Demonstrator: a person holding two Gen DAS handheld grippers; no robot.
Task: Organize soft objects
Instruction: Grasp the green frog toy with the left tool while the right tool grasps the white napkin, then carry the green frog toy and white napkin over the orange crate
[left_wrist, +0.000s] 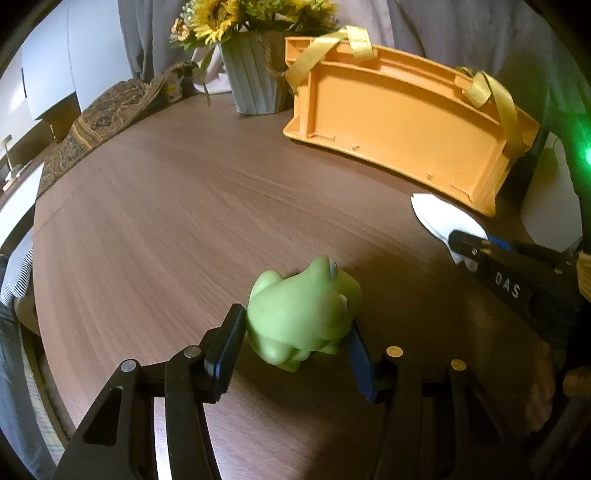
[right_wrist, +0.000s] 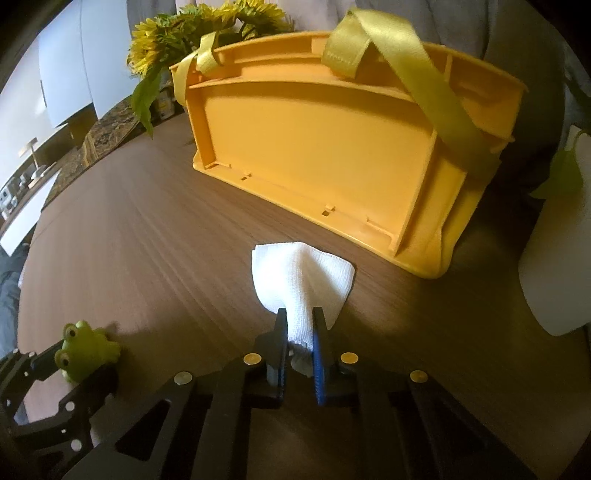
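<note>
Nearby, an orange basket (right_wrist: 332, 147) stands beside a sunflower vase (left_wrist: 255, 81).

Left gripper (left_wrist: 295, 332) clamps the frog (left_wrist: 301, 317); right gripper (right_wrist: 300, 332) pinches the cloth (right_wrist: 301, 280).

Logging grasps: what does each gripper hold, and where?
Left gripper clamps the green frog toy across its sides; right gripper pinches the white cloth at its bunched near end.
</note>
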